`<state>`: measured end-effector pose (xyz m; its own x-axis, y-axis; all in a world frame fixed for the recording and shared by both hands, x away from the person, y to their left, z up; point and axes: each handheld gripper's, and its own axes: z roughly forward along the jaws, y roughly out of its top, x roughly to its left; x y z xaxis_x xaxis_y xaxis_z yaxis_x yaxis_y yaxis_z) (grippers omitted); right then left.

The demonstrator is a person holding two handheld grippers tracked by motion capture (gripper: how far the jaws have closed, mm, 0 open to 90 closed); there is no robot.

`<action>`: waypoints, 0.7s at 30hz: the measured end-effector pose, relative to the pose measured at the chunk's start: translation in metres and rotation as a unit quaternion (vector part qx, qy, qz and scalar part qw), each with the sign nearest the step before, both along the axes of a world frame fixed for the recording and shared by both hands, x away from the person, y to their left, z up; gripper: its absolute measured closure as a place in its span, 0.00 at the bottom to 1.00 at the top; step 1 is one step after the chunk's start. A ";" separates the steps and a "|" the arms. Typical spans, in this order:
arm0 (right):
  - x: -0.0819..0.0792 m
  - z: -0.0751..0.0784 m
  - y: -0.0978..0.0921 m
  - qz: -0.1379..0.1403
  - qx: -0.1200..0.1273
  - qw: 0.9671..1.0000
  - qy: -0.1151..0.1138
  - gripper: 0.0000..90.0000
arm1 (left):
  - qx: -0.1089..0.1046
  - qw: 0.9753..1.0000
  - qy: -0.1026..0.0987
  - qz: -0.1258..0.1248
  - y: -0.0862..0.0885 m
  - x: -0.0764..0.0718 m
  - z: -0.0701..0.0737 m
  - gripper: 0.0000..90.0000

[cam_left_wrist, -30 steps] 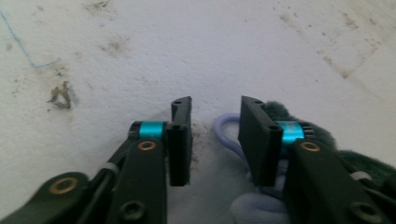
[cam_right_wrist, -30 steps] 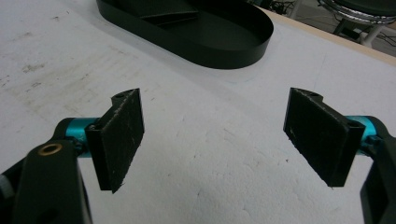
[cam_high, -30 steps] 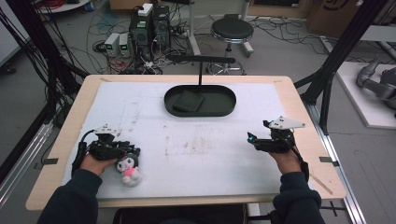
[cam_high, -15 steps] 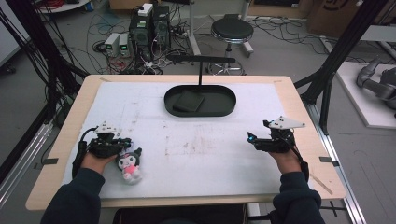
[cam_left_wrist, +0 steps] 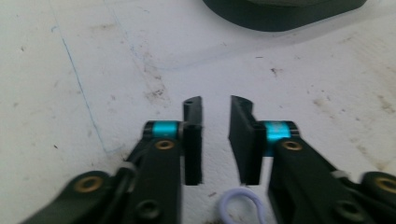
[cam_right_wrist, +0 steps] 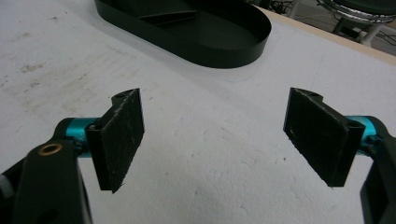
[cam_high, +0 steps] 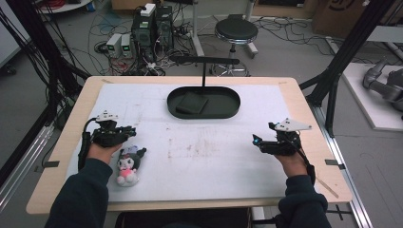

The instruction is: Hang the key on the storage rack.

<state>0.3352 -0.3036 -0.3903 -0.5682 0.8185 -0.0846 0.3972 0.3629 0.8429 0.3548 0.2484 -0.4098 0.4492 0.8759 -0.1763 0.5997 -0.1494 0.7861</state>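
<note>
A small plush toy (cam_high: pixel 128 164), black and white with a pink body, lies on the white mat near the front left. My left gripper (cam_high: pixel 131 129) hovers just behind it, apart from it. In the left gripper view its jaws (cam_left_wrist: pixel 215 100) stand a narrow gap apart with nothing between them. A pale loop (cam_left_wrist: pixel 243 205) lies on the mat at the jaws' base. My right gripper (cam_high: pixel 257 140) rests low at the front right. Its jaws (cam_right_wrist: pixel 215 100) are wide open over bare mat.
A black oval tray (cam_high: pixel 228 111) stands at the middle back of the table, with a flat dark block (cam_high: pixel 191 102) lying in it. A black T-shaped stand (cam_high: pixel 204 61) rises behind the tray. The tray's wall (cam_right_wrist: pixel 233 56) lies ahead of the right gripper.
The left gripper has drawn back from over the plush toy toward the far side, leaving the toy lying free on the mat. The right gripper has stayed put.
</note>
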 end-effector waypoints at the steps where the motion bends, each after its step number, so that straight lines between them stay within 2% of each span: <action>1: 0.000 0.000 0.000 0.000 -0.001 1.000 0.000 0.23 | -0.003 1.000 0.001 0.005 0.000 -0.004 0.002 0.68; 4: -0.001 0.001 0.001 0.000 0.000 1.000 0.000 0.23 | -0.016 1.000 0.005 0.019 -0.001 -0.019 0.008 0.54; 9: -0.002 0.002 0.002 -0.001 -0.001 1.000 -0.001 0.23 | -0.024 0.999 -0.016 0.024 -0.010 -0.052 0.020 0.34; 11: -0.002 0.002 0.002 0.001 -0.002 1.000 -0.003 0.23 | -0.019 0.999 -0.020 0.027 -0.014 -0.061 0.021 0.26; 14: -0.002 0.003 0.004 0.006 -0.002 1.000 -0.005 0.23 | -0.010 0.999 -0.013 0.029 -0.020 -0.072 0.016 0.24; 16: -0.002 0.003 0.005 0.006 -0.004 1.000 -0.005 0.23 | 0.013 0.999 -0.007 0.037 -0.025 -0.075 0.009 0.24; 18: -0.001 0.003 0.005 0.006 -0.004 1.000 -0.005 0.23 | 0.023 0.998 0.010 0.051 -0.027 -0.074 -0.001 0.24; 21: -0.001 0.003 0.005 0.006 -0.001 1.000 -0.005 0.23 | 0.038 0.997 0.030 0.058 -0.030 -0.071 -0.015 0.24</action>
<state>0.3339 -0.2989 -0.3872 -0.5769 0.8116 -0.0918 0.3849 0.3693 0.8459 0.2836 0.2183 -0.4252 0.3346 0.9333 -0.1306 0.6626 -0.1345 0.7368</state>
